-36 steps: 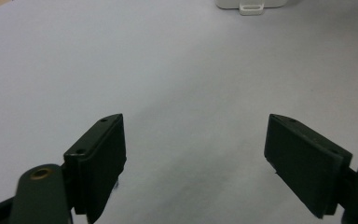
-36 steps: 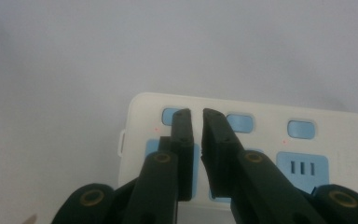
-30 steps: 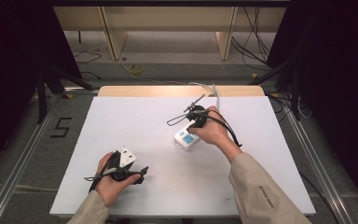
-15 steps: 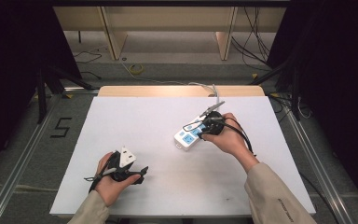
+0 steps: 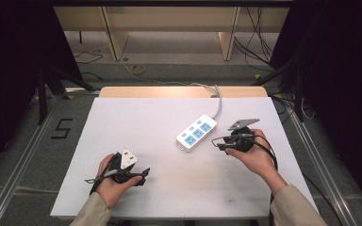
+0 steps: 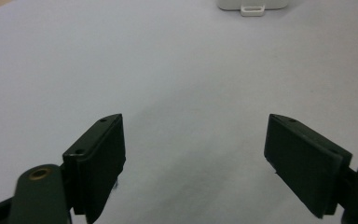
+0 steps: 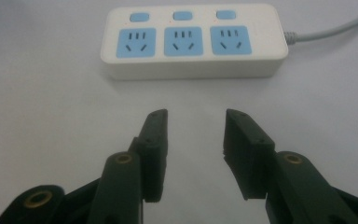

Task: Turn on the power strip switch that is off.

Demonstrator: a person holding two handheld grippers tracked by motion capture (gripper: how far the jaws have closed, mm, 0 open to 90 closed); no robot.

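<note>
My right hand-held gripper (image 5: 220, 143), jaws just opened and empty, sits beside the power strip (image 5: 196, 133) already lying on the bench (image 5: 136, 117); my left hand-held gripper (image 5: 141, 175) waits apart, well short of it.

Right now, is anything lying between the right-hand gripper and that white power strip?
Nothing visible. The right gripper has its fingers apart with nothing between them, and bare white table runs from them to the power strip.
</note>
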